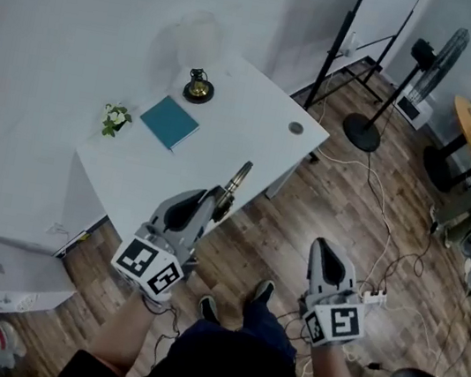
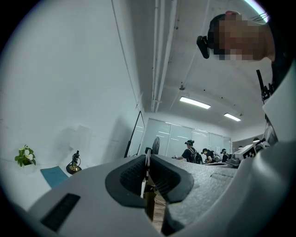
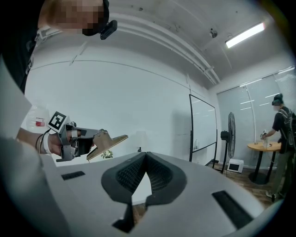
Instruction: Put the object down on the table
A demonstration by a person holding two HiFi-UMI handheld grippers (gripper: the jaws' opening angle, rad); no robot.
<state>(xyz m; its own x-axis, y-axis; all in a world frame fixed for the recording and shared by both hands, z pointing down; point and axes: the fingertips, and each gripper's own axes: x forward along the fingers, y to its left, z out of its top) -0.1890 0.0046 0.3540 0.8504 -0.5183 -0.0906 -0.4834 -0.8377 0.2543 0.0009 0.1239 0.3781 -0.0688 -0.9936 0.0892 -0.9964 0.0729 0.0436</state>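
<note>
My left gripper [image 1: 221, 197] is shut on a flat brass-coloured metal piece [image 1: 237, 182] that sticks out past its tips, above the near edge of the white table [image 1: 234, 143]. In the left gripper view the piece [image 2: 143, 187] shows edge-on between the closed pads of the left gripper [image 2: 147, 159]. The right gripper view shows the left gripper [image 3: 78, 143] from the side with the flat piece [image 3: 109, 141] tilted up. My right gripper [image 1: 320, 247] hangs over the wooden floor to the right of the table; the right gripper [image 3: 145, 155] is shut with nothing in it.
On the table lie a teal book [image 1: 169, 122], a small brass ornament [image 1: 199, 87], a little plant [image 1: 117, 118] and a grey disc [image 1: 296, 128]. A fan stand [image 1: 363, 129], cables and a power strip [image 1: 372, 296] are on the floor. A white box [image 1: 11, 275] stands at the left.
</note>
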